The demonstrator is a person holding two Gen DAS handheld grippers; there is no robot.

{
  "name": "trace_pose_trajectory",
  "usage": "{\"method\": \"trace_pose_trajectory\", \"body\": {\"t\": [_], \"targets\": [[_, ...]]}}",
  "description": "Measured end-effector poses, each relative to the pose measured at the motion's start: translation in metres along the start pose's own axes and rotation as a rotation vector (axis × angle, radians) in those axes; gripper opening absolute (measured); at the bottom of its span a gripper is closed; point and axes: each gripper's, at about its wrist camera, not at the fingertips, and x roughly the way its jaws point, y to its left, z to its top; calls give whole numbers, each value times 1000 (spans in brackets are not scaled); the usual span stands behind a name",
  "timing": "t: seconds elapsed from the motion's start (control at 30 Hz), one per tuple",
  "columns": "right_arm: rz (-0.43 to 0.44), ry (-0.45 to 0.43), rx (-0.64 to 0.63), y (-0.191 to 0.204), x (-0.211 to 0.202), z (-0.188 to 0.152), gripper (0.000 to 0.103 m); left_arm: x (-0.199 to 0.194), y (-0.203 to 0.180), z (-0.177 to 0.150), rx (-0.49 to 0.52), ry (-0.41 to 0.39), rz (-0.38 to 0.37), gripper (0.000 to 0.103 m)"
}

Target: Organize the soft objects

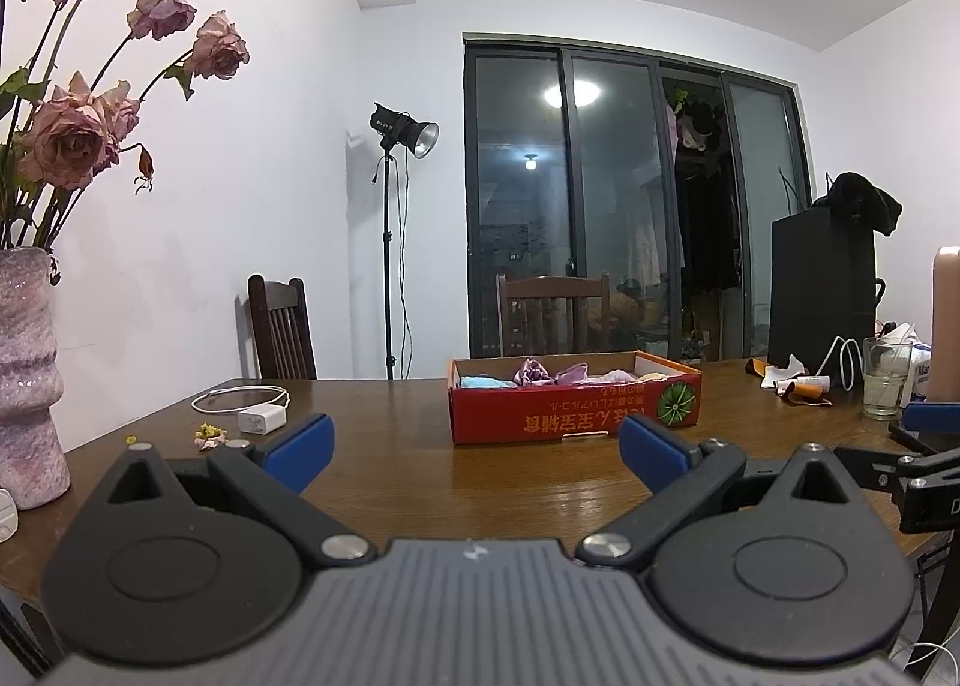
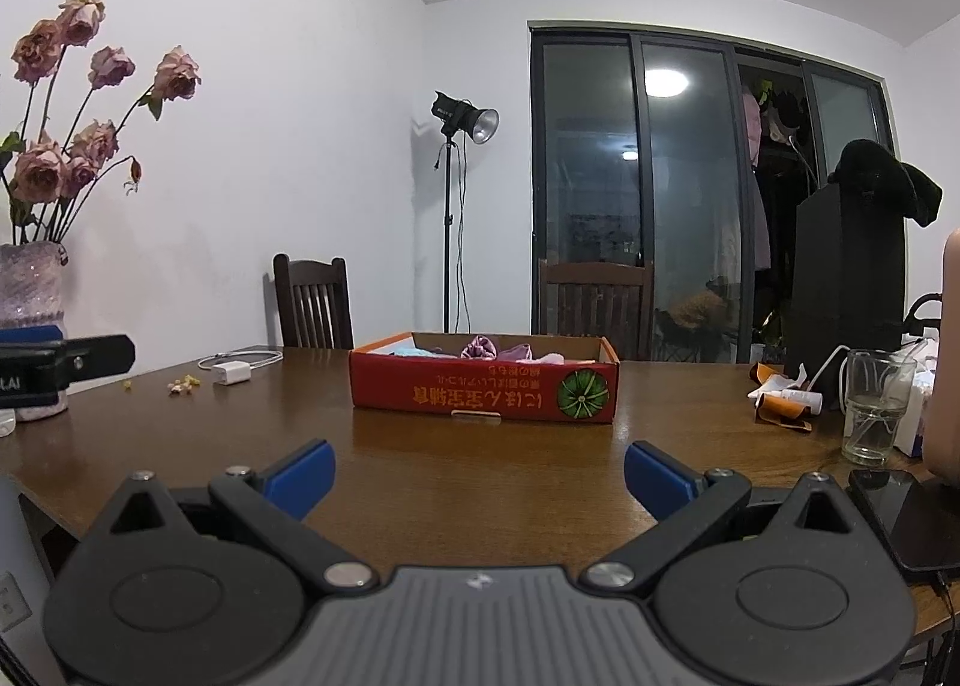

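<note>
Left wrist view: the left gripper [image 1: 477, 449] hovers above a brown wooden table [image 1: 420, 476], its blue-padded fingers [image 1: 303, 449] spread wide with nothing between them. At 12 o'clock from the gripper, well apart from it, stands a shallow red cardboard box [image 1: 573, 407] printed with a green squash and inverted lettering. Inside it lie the soft objects: a light-blue cloth [image 1: 483, 381] at the 9 o'clock end, a mauve satin scrunchie [image 1: 533, 371] near the middle, and a pink cloth [image 1: 573, 373] just beside it toward 3 o'clock. At 10 o'clock from the gripper sit a white charger with coiled cable [image 1: 258, 419] and scattered fallen petals [image 1: 210, 434]; at 9 o'clock, a mottled pink vase of dried roses [image 1: 27, 374]. At 2 o'clock stands a drinking glass [image 1: 885, 386].

Right wrist view: the right gripper [image 2: 480, 479] likewise hovers over the table [image 2: 480, 476], its blue fingers [image 2: 303, 476] wide apart and empty. The same box [image 2: 486, 392] lies at 12 o'clock, well clear of the fingertips, with the scrunchie [image 2: 479, 347] showing above its rim. A glass [image 2: 873, 404] stands at 2 o'clock, a dark phone [image 2: 900, 518] at 3 o'clock at the table edge, and part of the other gripper enters at 9 o'clock. Behind the table are two wooden chairs [image 2: 315, 302] and a studio light on a stand [image 2: 462, 116].
</note>
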Motion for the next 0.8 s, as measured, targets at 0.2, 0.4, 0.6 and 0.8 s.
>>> {"method": "trace_pose_trajectory", "body": {"t": [0.2, 0.4, 0.6, 0.8], "targets": [[12, -7, -4, 2, -3, 2, 103, -1, 0, 1, 0, -4, -3, 103], [12, -5, -7, 3, -2, 2, 103, -1, 0, 0, 2, -1, -3, 103], [12, -3, -7, 3, -1, 1, 103, -2, 0, -1, 0, -10, -12, 103], [13, 2, -6, 3, -1, 2, 103, -2, 0, -1, 1, -13, -27, 103]]}}
